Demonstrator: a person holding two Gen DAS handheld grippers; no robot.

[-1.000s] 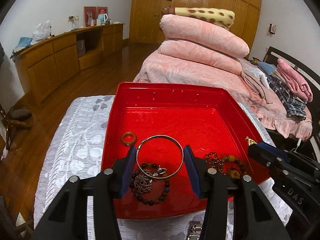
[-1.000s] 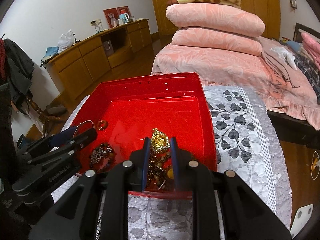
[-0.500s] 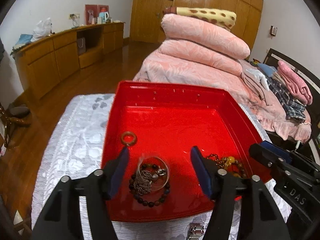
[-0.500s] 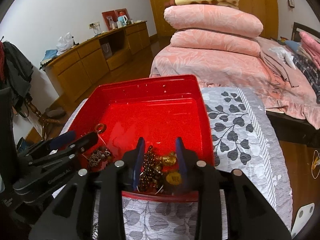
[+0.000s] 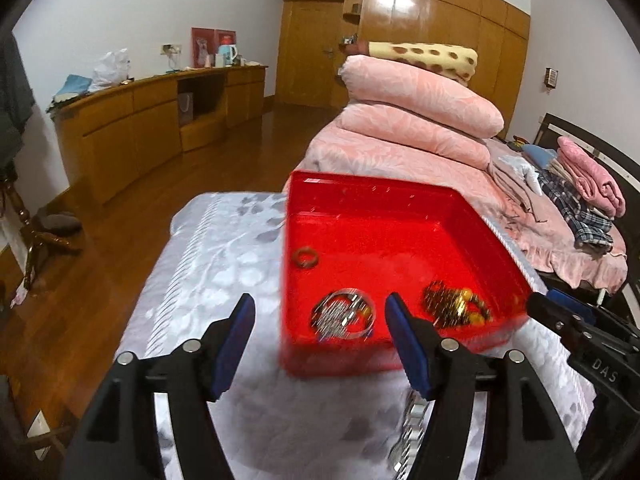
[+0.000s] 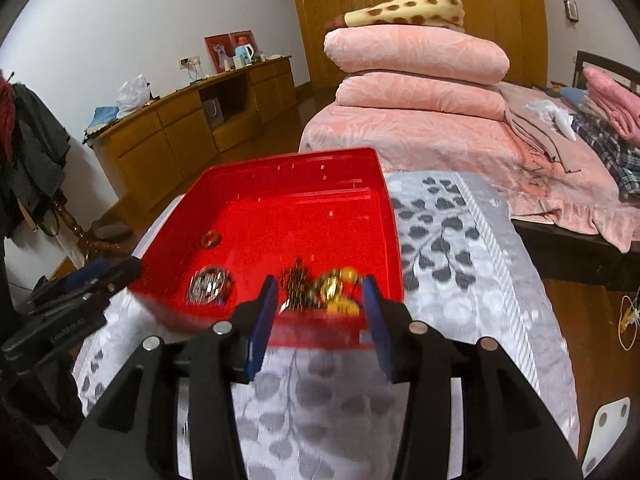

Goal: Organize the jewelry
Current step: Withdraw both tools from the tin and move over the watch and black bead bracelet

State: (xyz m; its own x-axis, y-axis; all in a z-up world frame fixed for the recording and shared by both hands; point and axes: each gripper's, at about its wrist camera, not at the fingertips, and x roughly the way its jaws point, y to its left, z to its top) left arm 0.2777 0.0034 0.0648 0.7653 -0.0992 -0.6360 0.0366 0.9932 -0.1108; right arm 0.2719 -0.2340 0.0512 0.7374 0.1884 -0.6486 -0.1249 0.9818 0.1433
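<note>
One glossy red plastic tray (image 5: pixel 400 208) sits on the grey leaf-patterned bench (image 5: pixel 208 256). Inside it are one small brown ring (image 5: pixel 306 258) at 9 o'clock, one silver bangle (image 5: pixel 343 314) over a blurred heap at 7 o'clock, and one gold-and-amber bead tangle (image 6: pixel 320 286) at 5 o'clock. The left claw (image 5: pixel 320 334) has just been spreading wide and holds nothing. The right claw (image 6: pixel 320 314), also just opening, is empty, the gold tangle lying beyond its tips.

Covered in a pale grey leaf-patterned cloth (image 6: pixel 452 248), with darker leaves on the right. Carries a red tray (image 6: pixel 360 172) toward the left. Also bears a blurred metal watch band (image 5: pixel 412 420) at the near edge.
</note>
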